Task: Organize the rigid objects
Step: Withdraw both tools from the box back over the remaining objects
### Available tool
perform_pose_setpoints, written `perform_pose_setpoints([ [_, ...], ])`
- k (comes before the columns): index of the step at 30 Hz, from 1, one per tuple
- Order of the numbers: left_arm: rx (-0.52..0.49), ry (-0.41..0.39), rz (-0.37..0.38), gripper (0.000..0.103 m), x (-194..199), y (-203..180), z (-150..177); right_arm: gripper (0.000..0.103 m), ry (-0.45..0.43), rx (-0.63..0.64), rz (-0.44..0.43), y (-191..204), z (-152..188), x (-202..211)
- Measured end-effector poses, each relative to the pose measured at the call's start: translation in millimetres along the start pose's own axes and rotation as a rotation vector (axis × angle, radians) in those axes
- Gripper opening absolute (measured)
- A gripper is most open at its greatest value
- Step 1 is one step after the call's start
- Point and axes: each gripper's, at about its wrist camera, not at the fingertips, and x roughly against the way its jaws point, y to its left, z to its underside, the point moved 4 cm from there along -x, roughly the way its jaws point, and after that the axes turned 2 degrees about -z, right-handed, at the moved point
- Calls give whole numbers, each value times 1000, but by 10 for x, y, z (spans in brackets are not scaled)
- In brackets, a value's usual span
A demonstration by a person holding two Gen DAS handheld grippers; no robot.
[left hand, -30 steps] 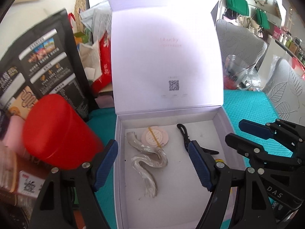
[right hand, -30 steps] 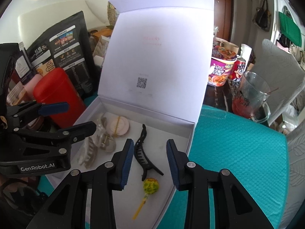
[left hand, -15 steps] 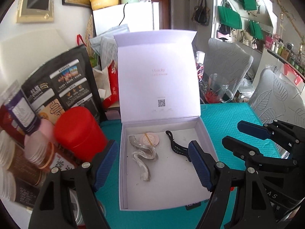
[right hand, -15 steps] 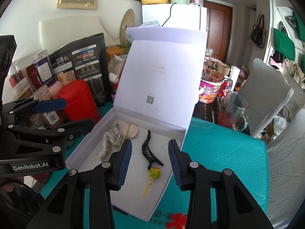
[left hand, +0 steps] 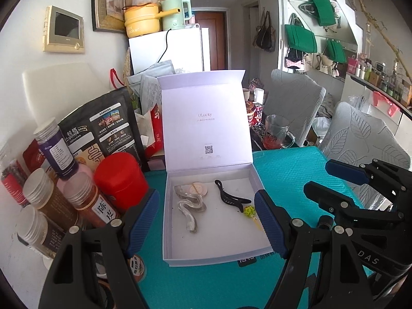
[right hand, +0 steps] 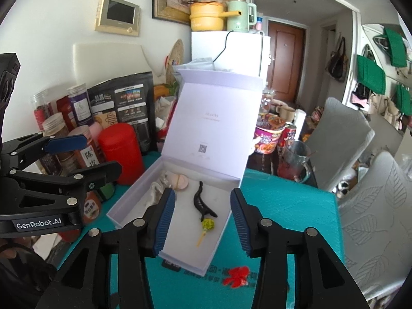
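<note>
Two handheld grippers hang above an open white box on the teal tabletop, both empty. Left gripper: jaws set wide apart, nothing btwn them. Right gripper: jaws have just been opening, nothing gripped, pads clear of the box contents. Inside the box: black hair clip, long axis running roughly front-to-back, w/ a green-yellow pick just at its near end; clear clip and a round pink piece lie toward the left wall. The black clip sits dead ahead of and below the right gripper, framed btwn its jaws, so that hand looks nearer; the clear clip is ahead of the left. Lid stands upright behind.
</note>
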Motion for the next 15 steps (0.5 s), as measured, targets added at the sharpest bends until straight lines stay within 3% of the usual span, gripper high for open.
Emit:
perform_pose_setpoints([
  [4,0,-25,-8,90,184,-19,63,52,-25,5,19,41,46,200],
  [11,3,-52,-12,91,452,-49,200,61,-65,-5,50,103,164,539],
  [13,5,-60,-16,91,528,-65,240,68,-74,-5,59,125,209,623],
  [15,2,-69,-19,96,589,-91,273,70,-83,-5,61,134,254,708],
])
